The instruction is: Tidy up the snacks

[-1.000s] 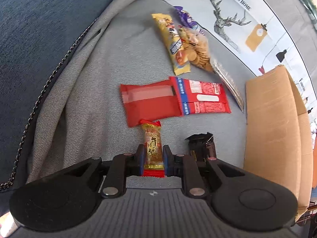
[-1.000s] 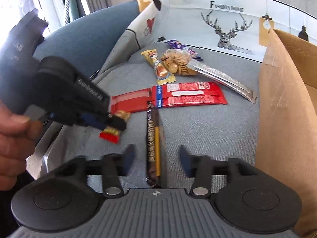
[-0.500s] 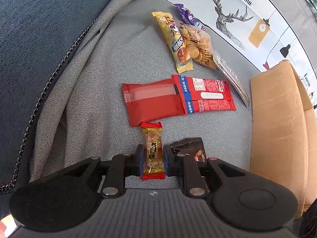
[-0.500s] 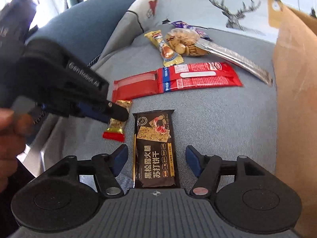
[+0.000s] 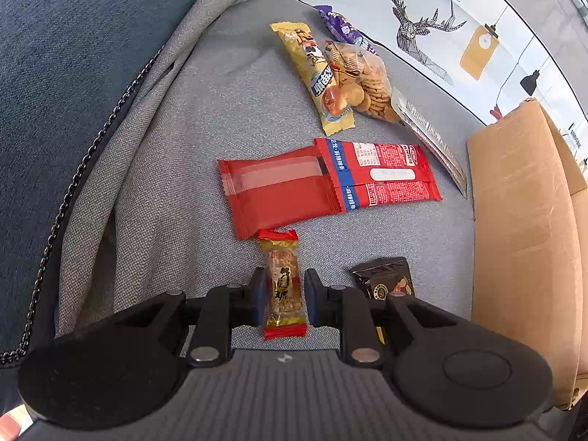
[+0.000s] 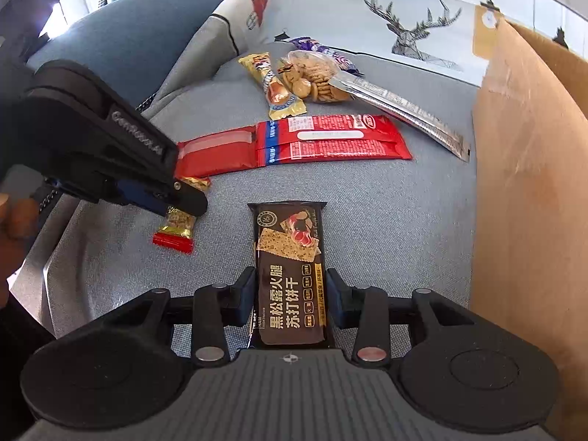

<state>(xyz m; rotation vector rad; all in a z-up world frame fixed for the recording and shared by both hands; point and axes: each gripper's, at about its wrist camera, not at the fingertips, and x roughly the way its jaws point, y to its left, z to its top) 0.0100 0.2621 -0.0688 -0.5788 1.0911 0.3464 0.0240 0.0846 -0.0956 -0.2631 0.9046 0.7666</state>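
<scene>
My left gripper (image 5: 282, 296) is shut on a small gold candy bar with red ends (image 5: 283, 286), held lengthwise between the jaws just above the grey sofa seat (image 5: 205, 117). In the right wrist view the same gripper (image 6: 183, 198) and candy bar (image 6: 176, 226) show at the left. My right gripper (image 6: 290, 296) is shut on a black cracker pack (image 6: 288, 275), its fingers pressing both long edges. The pack's corner shows in the left wrist view (image 5: 384, 281).
On the seat lie two red packs (image 5: 327, 182), a yellow bar (image 5: 312, 73), a clear bag of biscuits (image 5: 362, 86), a purple wrapper (image 5: 340, 27) and a silver strip (image 5: 430, 139). A cardboard box (image 5: 522, 242) stands at the right. A deer-print cushion (image 6: 404, 25) lies behind.
The right gripper's jaws closed from wide open onto the black cracker pack, which turned from on edge to flat. The left gripper kept hold of the candy bar and shifted slightly.
</scene>
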